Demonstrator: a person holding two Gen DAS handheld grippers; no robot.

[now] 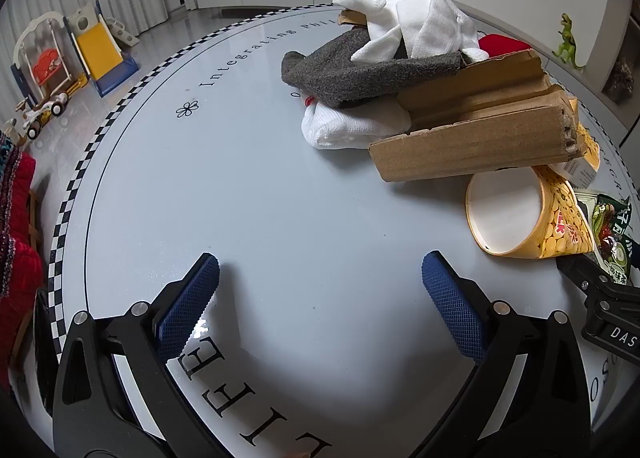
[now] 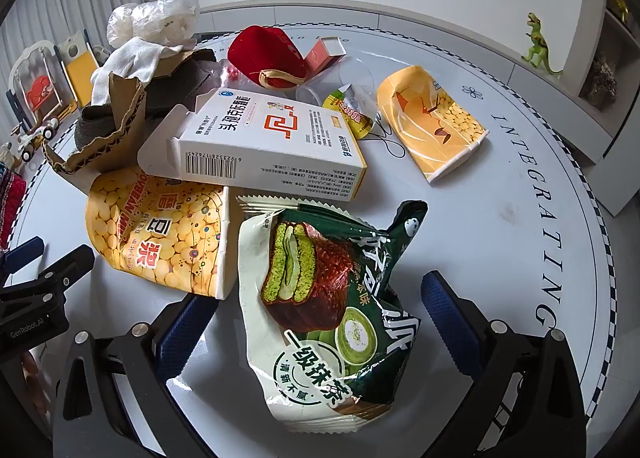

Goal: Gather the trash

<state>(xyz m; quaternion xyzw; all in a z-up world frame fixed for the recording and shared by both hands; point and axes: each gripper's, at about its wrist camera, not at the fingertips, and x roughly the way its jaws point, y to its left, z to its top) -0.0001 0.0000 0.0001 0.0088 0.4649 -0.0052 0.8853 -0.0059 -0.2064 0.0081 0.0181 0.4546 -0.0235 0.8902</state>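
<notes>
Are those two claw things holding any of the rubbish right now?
No. The left gripper is open over bare table; the right gripper has open jaws straddling the matcha snack wrapper, not pinching it.

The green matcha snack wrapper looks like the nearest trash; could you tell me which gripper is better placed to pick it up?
Right. The right gripper is open with the wrapper lying between its fingers, while the left gripper is open over bare table.

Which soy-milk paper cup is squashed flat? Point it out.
The far cup, lying alone on the table's right side; the near cup, beside the snack wrapper, keeps its round shape.
</notes>
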